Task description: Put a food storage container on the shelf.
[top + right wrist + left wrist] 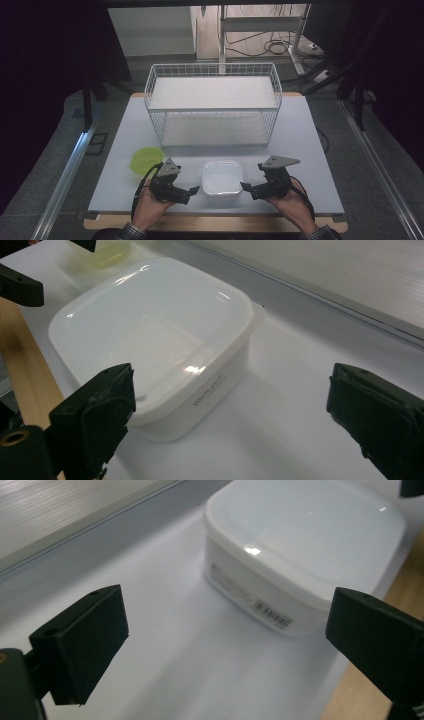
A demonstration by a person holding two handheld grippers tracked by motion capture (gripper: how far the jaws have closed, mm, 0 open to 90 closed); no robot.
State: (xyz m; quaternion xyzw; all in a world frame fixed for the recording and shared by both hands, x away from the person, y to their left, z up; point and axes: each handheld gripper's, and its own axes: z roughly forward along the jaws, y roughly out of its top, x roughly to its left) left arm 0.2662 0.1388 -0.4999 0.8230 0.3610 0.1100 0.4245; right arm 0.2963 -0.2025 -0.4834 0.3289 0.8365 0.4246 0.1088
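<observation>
A white square container with its lid on [222,177] [300,545] [150,335] sits on the pale table near the front edge. My left gripper [192,191] [227,617] lies just left of it, jaws open and pointing at its left side with nothing between them. My right gripper [246,187] [232,390] mirrors it on the right, open too, a little apart from the container's wall. Each gripper rests in a hand low over the table. The left gripper's jaw tips [20,285] show beyond the container in the right gripper view.
A white wire basket [214,109] with a flat white liner stands behind the container, mid-table. A lime-green bowl [146,160] [107,251] sits at front left, just behind my left gripper. A wooden table edge [215,222] runs along the front.
</observation>
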